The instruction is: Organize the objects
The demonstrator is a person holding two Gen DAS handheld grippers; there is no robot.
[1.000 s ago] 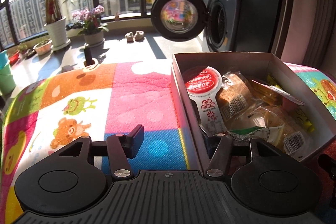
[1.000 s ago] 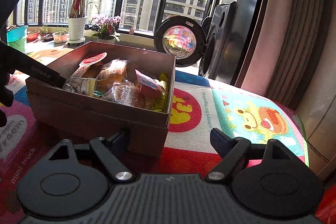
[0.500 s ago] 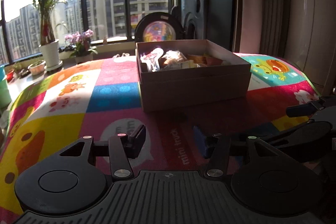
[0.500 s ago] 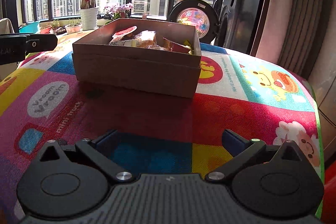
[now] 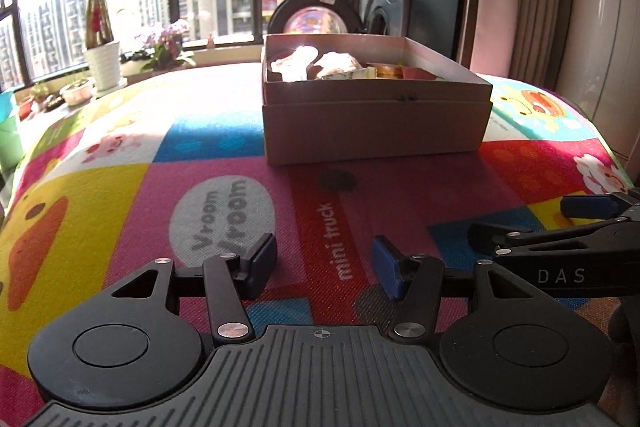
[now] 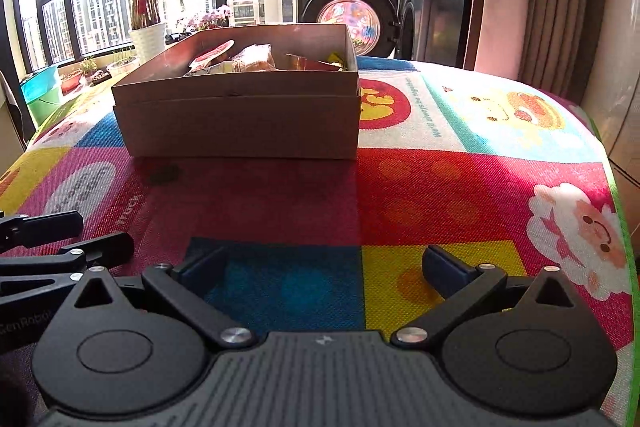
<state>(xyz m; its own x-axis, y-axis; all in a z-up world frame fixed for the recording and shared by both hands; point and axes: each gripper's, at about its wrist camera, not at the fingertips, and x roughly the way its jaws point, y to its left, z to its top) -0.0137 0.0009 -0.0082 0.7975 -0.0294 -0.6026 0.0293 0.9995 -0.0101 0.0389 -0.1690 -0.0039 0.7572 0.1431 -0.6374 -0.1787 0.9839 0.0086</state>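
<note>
A brown cardboard box (image 5: 376, 123) stands on the colourful play mat (image 5: 224, 211), holding several packaged snacks (image 5: 320, 65). It also shows in the right wrist view (image 6: 240, 123) with the snacks (image 6: 248, 61) inside. My left gripper (image 5: 324, 263) is open and empty, low over the mat and well back from the box. My right gripper (image 6: 328, 271) is open and empty, also near the mat's front edge. The right gripper shows at the right of the left wrist view (image 5: 560, 227).
A washing machine with its round door open (image 5: 316, 19) stands behind the mat. Potted plants (image 5: 100, 59) line the window sill at the left. Curtains (image 6: 560, 7) hang at the right. The mat's right edge (image 6: 624, 227) drops off.
Both grippers have pulled back from the box toward the mat's front edge. The box and its contents have stayed in place.
</note>
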